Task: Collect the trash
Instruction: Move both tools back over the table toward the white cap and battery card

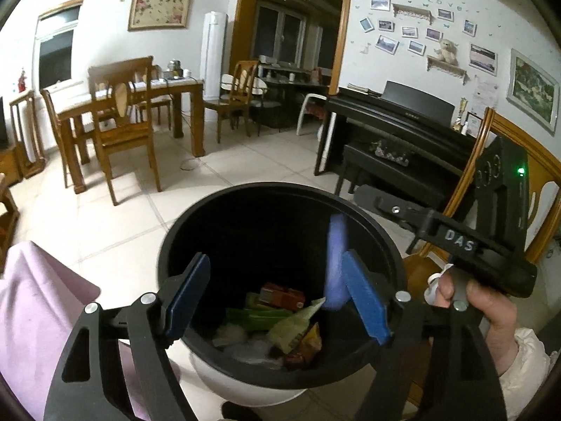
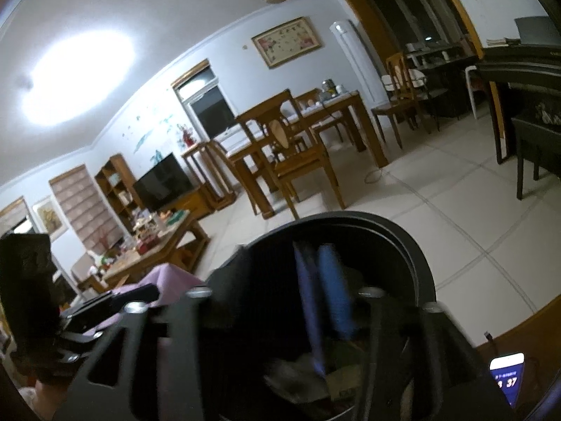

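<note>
A round bin with a black rim and white body stands on the tiled floor just below both grippers. Wrappers and cartons lie at its bottom. My left gripper is open over the bin's mouth, blue pads far apart with nothing between them. A blurred purple piece hangs inside the bin beside the left gripper's right pad. My right gripper, held by a hand, reaches over the rim from the right. In the blurred right wrist view the right gripper is open above the bin, the purple piece loose between its fingers.
A pink cloth lies at the near left. A wooden chair and a black piano stand to the right, a dining table with chairs beyond. A lit phone lies at the near right, a cluttered coffee table to the left.
</note>
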The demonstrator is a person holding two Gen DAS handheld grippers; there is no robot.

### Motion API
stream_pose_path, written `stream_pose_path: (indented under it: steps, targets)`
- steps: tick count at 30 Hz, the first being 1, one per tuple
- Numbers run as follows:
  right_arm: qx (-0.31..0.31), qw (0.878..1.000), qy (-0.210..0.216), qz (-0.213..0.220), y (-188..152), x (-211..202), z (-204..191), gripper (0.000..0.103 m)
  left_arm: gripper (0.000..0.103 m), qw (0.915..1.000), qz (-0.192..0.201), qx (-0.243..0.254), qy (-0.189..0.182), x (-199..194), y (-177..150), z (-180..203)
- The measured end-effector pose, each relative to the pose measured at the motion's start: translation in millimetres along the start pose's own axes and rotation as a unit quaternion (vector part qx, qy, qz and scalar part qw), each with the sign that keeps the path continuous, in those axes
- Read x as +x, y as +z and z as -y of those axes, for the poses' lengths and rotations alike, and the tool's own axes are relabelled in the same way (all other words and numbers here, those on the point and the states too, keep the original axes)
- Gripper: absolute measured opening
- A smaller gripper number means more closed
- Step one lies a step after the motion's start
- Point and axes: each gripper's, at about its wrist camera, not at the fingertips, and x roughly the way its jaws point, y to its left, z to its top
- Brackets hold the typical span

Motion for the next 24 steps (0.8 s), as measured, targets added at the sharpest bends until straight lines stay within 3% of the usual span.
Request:
stream_pose_path:
  steps: [2,11,16,21,24]
  targets:
    - [0.003,1.000,-0.001,0.001,-1.4,-1.8,-1.6,0.063,0.077,0.9999,0.001,0.008,0.013,-5.4,-0.5,0.9]
    - [-0.024,1.000,0.012,-0.011,-8.1,0.1,-39.6,0.063,0.078,0.9986,0.018,0.017,0.047,-45.2,-5.8,-8.4]
    - [-0.045,0.998,0.029,-0.026,-13.6,11.0,-73.2,0.063,0.078,0.9967,0.022,0.007,0.078,-74.8,-18.9,-31.5]
    - [-0.077,0.994,0.060,-0.057,-30.1,33.3,-124.1,0.063,0.078,0.9910,0.006,-0.044,0.127,-110.2,-53.8,-81.4]
    - [-0.098,0.989,0.082,-0.078,-43.4,47.6,-158.8,0.063,0.078,0.9820,-0.014,-0.089,0.166,-132.1,-82.7,-120.7]
